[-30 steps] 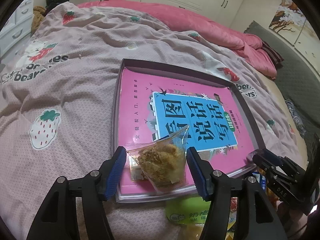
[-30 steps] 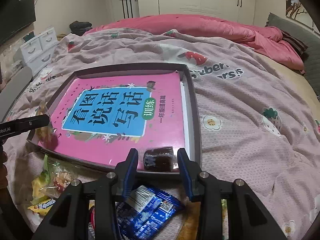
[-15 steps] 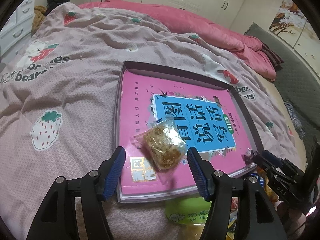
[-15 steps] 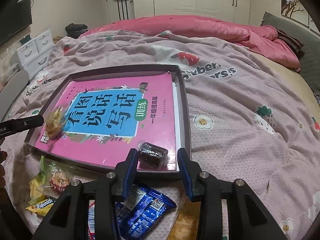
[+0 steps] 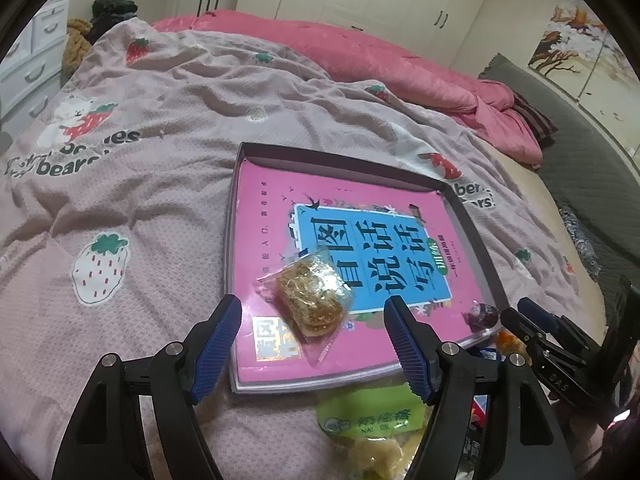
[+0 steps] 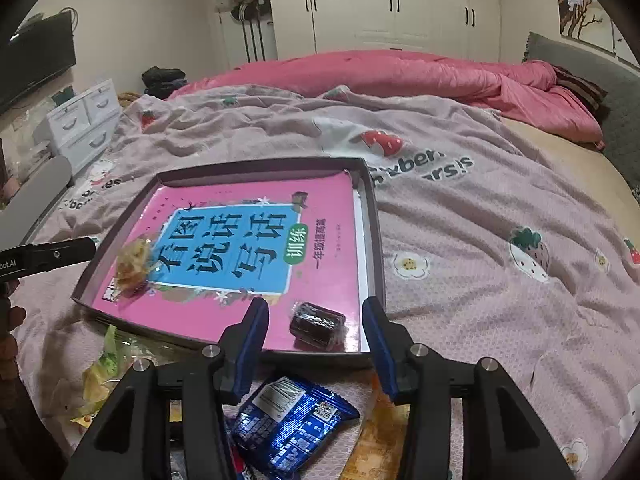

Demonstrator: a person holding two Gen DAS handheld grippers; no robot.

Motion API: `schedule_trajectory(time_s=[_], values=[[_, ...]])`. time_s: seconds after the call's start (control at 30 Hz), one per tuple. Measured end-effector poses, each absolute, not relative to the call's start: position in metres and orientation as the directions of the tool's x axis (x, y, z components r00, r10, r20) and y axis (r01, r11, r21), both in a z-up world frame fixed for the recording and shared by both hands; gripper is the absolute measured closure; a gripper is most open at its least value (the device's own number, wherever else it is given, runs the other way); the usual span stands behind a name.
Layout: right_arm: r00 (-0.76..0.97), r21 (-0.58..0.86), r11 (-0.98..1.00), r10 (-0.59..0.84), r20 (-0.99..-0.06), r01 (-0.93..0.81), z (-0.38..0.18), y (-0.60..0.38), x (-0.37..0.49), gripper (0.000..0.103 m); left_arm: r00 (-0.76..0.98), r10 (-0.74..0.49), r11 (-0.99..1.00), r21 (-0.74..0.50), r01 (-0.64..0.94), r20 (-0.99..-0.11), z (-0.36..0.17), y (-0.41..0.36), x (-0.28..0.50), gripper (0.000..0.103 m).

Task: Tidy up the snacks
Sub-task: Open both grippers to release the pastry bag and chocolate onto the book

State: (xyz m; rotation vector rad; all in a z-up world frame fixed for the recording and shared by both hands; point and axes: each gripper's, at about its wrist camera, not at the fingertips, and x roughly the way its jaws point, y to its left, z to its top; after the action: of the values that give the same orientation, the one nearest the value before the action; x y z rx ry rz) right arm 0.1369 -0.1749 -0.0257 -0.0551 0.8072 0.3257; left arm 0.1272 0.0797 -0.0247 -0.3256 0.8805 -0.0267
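L tongs (image 5: pixel 312 336): tilted down, jaws opening, blue pads (image 5: pixel 218 344) well apart, gripping nothing. R tongs (image 6: pixel 314 344): tilted down, jaws opening, narrower gap than L, pads clear of any contact. Both seen side by side, L tip visible in R view.

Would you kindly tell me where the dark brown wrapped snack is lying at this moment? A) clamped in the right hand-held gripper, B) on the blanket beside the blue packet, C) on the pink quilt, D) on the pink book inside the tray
D: the dark brown wrapped snack lies on the pink book in the tray, untouched between the opening jaws of the right hand-held gripper.
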Motion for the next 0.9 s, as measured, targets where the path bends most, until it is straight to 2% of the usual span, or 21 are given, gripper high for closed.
schedule_trajectory(time_s=[0.4,0.9], values=[[0.676,0.096,0.946,0.290,-0.678,-0.309,-0.011,-0.182,0.129,0.045,0.642,-0.172,0.953,-0.291,-0.082,-0.747,-0.014,0.073,0.112,0.027],[0.701,0.156,0.963,0.267,-0.661,-0.220,-0.001,-0.214,0.123,0.043,0.637,-0.177,0.961,-0.273,-0.054,-0.750,-0.010,0.063,0.100,0.026]])
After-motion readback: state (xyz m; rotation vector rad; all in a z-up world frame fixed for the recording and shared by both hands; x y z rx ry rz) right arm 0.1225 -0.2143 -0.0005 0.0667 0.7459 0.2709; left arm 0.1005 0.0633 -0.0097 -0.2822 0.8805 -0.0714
